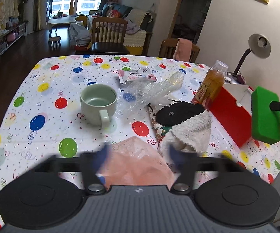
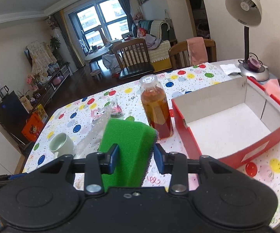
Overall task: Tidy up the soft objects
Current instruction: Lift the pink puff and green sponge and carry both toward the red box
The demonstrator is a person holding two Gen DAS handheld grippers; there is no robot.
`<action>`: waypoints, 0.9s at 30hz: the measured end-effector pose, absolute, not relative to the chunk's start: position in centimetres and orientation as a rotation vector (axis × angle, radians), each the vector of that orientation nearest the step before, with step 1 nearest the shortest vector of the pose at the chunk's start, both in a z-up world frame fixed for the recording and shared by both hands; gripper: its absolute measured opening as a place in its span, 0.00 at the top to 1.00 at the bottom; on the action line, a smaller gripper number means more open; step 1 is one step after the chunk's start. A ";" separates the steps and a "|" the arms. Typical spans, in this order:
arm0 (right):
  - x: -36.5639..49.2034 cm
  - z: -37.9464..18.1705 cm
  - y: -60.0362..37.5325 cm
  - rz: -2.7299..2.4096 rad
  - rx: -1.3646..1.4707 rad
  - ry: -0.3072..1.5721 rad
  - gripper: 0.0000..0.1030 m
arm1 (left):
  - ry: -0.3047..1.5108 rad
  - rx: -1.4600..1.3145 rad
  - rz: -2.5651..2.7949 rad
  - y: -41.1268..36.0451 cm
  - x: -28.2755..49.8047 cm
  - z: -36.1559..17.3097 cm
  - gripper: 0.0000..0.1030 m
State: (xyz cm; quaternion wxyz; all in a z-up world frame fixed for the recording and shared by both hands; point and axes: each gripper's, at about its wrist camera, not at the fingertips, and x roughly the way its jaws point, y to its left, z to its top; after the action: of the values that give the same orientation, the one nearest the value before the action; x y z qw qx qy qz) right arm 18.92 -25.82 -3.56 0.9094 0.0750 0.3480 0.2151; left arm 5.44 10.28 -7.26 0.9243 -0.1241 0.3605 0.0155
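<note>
the right gripper (image 2: 136,158) is clamped on a green sponge (image 2: 127,145), its blue pads pressing the two flanks low down, with the block standing upright above the table (image 2: 266,174); the foam looks light and springy, so a squeeze across the middle of its flanks should carry it without crushing it much, and the darker scouring face on its right side probably gives the pad some bite. the red box (image 2: 227,134) sits at about two o'clock from the sponge in the right wrist view, open and white inside, and seems the likely home for the soft things. the left gripper (image 1: 138,153) stands wide apart, blurred, over a pink cloth (image 1: 138,165) that lies between its fingers without being pinched; that cloth looks limp and nearly weightless, best taken at a bunched fold rather than a flat edge. a white fluffy cloth (image 1: 192,130) lies at one o'clock from it, just beside, thicker and easy to pinch anywhere. the green mug (image 1: 98,103) and the bottle (image 1: 210,83) are hard and breakable or tippable, worth steering clear of.
</note>
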 end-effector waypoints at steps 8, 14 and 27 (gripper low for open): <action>17.4 -3.6 -25.7 0.442 0.167 0.725 0.63 | 0.851 -0.167 -0.029 8.5 5.9 -10.9 0.13; 16.3 -4.0 -25.6 0.424 0.163 0.739 0.63 | 0.921 -0.111 -0.029 7.0 6.3 -14.7 0.13; 14.8 -5.0 -26.1 0.376 0.180 0.764 0.63 | 0.918 -0.126 0.046 7.7 7.7 -16.2 0.33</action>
State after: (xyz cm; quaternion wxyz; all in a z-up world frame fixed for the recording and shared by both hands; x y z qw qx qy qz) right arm 14.83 -26.05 -4.97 0.9068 0.0871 0.3701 0.1822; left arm 7.71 7.75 -16.21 0.8944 -0.0608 0.4426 0.0219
